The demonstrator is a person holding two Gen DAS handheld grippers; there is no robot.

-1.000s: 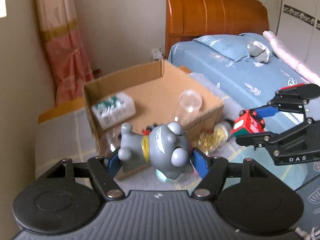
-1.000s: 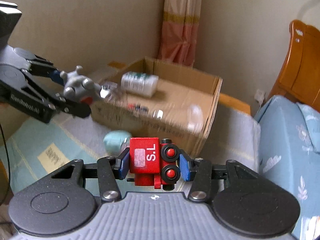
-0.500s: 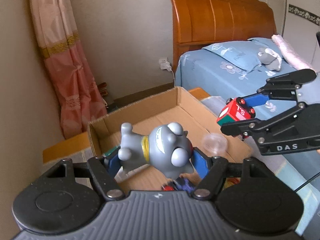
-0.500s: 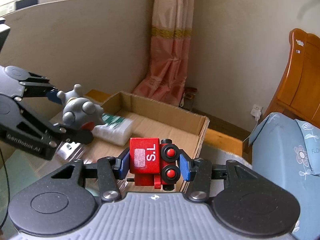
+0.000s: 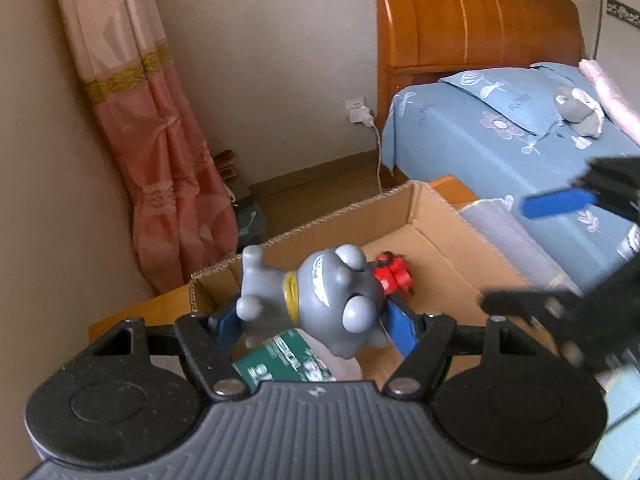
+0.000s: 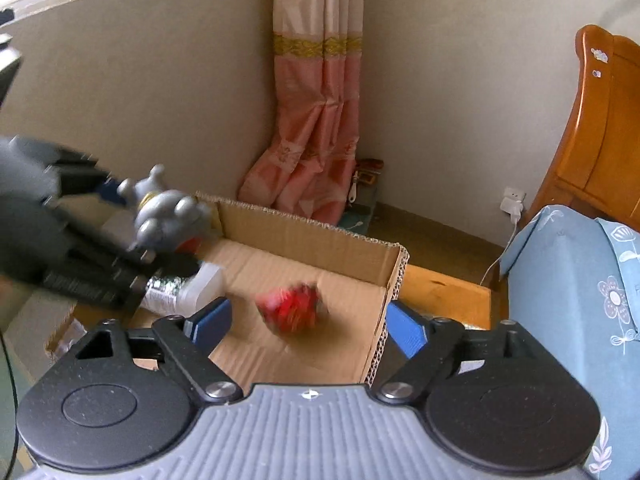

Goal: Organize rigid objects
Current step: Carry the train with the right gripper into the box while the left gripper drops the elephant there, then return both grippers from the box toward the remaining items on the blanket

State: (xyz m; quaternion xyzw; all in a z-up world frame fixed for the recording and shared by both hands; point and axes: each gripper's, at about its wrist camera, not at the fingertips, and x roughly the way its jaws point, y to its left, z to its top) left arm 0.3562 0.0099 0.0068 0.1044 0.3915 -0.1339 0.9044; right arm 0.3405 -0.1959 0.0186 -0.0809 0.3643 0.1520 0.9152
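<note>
My left gripper (image 5: 314, 320) is shut on a grey cartoon figure (image 5: 316, 300) and holds it above the open cardboard box (image 5: 436, 240). My right gripper (image 6: 308, 326) is open and empty above the box (image 6: 356, 246). A red toy train (image 6: 292, 308), blurred by motion, is inside the box below the right gripper; it also shows in the left wrist view (image 5: 394, 272). The left gripper with the grey figure (image 6: 168, 212) appears at the left of the right wrist view. The right gripper (image 5: 560, 248) appears blurred at the right of the left wrist view.
A white bottle with a green label (image 5: 288, 360) lies in the box, also seen in the right wrist view (image 6: 184, 290). A bed with blue bedding (image 5: 500, 136) and a wooden headboard (image 5: 472, 28) stands to the right. A pink curtain (image 6: 316, 128) hangs behind the box.
My right gripper opened and let go of the red toy train, which dropped into the box. My left gripper moved further over the box, still holding the grey figure.
</note>
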